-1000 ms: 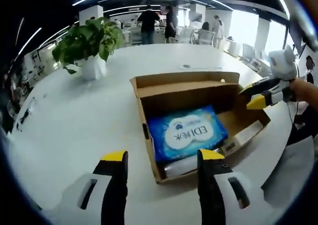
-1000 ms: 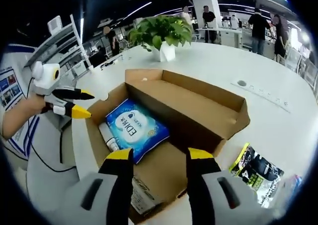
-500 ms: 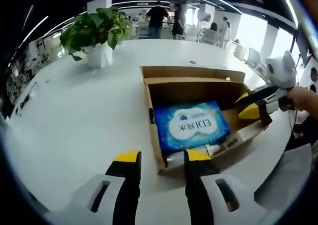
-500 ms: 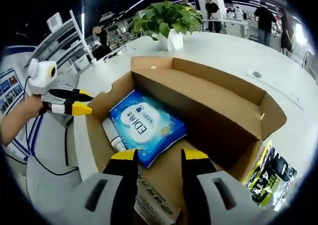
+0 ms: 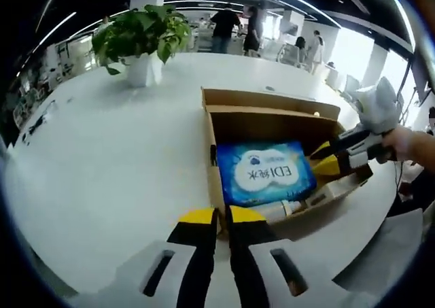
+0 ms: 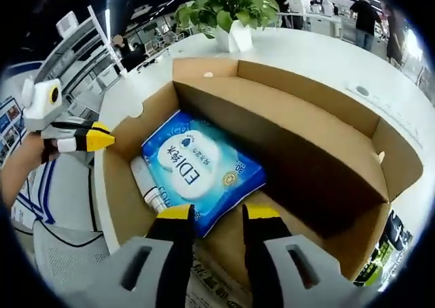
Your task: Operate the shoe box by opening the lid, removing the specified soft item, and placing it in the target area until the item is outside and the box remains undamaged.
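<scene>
An open brown shoe box [image 5: 266,123] [image 6: 299,145] lies on the white table [image 5: 102,151], its lid folded back. Inside lies a blue soft pack of wipes [image 5: 264,174] [image 6: 197,166], with a white bottle [image 6: 146,185] beside it. My left gripper [image 5: 221,217] has its jaws together at the box's near corner; in the right gripper view it [image 6: 102,139] sits at the rim of the box's left wall. My right gripper [image 6: 219,213] is open, low over the box, and the pack's near corner lies between its jaws. In the left gripper view it [image 5: 327,158] hangs at the pack's right edge.
A potted plant [image 5: 143,36] [image 6: 228,9] stands at the far side of the table. A black and green packet [image 6: 382,262] lies outside the box on the right. An office chair [image 6: 61,253] sits below the table edge. People stand far back.
My left gripper's jaws went from wide apart to together. The right gripper came down closer to the blue pack, and its jaws narrowed a little.
</scene>
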A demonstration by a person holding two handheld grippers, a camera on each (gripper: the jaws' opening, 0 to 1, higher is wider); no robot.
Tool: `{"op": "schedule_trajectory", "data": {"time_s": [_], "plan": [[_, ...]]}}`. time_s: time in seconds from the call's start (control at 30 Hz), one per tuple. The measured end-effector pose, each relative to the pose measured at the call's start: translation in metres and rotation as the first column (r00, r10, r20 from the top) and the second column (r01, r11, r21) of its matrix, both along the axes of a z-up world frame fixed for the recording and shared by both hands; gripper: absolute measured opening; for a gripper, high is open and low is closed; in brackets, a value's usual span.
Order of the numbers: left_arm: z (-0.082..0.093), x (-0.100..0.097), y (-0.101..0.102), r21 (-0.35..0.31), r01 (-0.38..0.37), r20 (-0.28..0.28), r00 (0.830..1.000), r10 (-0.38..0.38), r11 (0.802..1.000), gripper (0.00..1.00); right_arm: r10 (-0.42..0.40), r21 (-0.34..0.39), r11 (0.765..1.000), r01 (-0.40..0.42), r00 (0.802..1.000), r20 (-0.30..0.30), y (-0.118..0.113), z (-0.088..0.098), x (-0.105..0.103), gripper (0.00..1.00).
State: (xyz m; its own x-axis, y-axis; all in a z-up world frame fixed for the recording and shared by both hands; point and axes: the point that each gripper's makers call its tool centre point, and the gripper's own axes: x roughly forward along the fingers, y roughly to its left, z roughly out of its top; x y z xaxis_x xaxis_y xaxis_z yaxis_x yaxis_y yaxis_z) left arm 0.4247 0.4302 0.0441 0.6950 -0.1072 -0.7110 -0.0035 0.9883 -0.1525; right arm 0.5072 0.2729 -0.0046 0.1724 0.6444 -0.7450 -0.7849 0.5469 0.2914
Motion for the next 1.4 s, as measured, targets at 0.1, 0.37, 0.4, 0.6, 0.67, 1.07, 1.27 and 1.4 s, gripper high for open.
{"op": "schedule_trajectory", "data": {"time_s": [0.1,0.37,0.4,0.6,0.67,1.07,1.27,1.4], "plan": [[0.0,0.0,0.0,-0.006,-0.004,0.002,1.0,0.004,1.0,0.03,-0.009,-0.011,1.0,0.008,1.0,-0.015,0.003,-0.006,0.0,0.25],[-0.001,0.0,-0.001,-0.014,-0.015,0.006,1.0,0.015,1.0,0.03,-0.014,-0.049,0.999,0.014,1.0,-0.004,0.006,-0.02,-0.001,0.16],[-0.001,0.0,-0.001,-0.014,-0.015,0.007,1.0,0.015,1.0,0.03,-0.014,-0.045,0.999,0.013,1.0,-0.008,0.007,-0.019,-0.002,0.16],[-0.001,0.0,-0.001,-0.018,-0.024,0.01,1.0,0.024,1.0,0.02,0.026,-0.061,0.998,-0.023,0.998,0.062,0.007,-0.014,0.0,0.02],[-0.001,0.0,-0.001,-0.016,-0.024,0.009,1.0,0.024,1.0,0.02,0.056,-0.079,0.996,-0.048,0.994,0.097,0.005,-0.014,-0.001,0.0],[-0.001,0.0,-0.001,-0.002,-0.015,0.004,1.0,0.015,1.0,0.02,0.022,-0.122,0.992,-0.009,0.994,0.111,-0.013,-0.011,0.005,0.0],[-0.001,0.0,-0.002,0.011,-0.003,-0.003,1.0,0.003,1.0,0.02,-0.003,-0.133,0.991,0.018,0.994,0.111,-0.025,-0.011,0.006,0.0],[0.0,0.0,-0.002,0.04,0.012,-0.013,1.0,-0.011,0.999,0.03,-0.027,-0.142,0.989,0.042,0.994,0.106,-0.034,-0.012,0.007,0.0]]}}
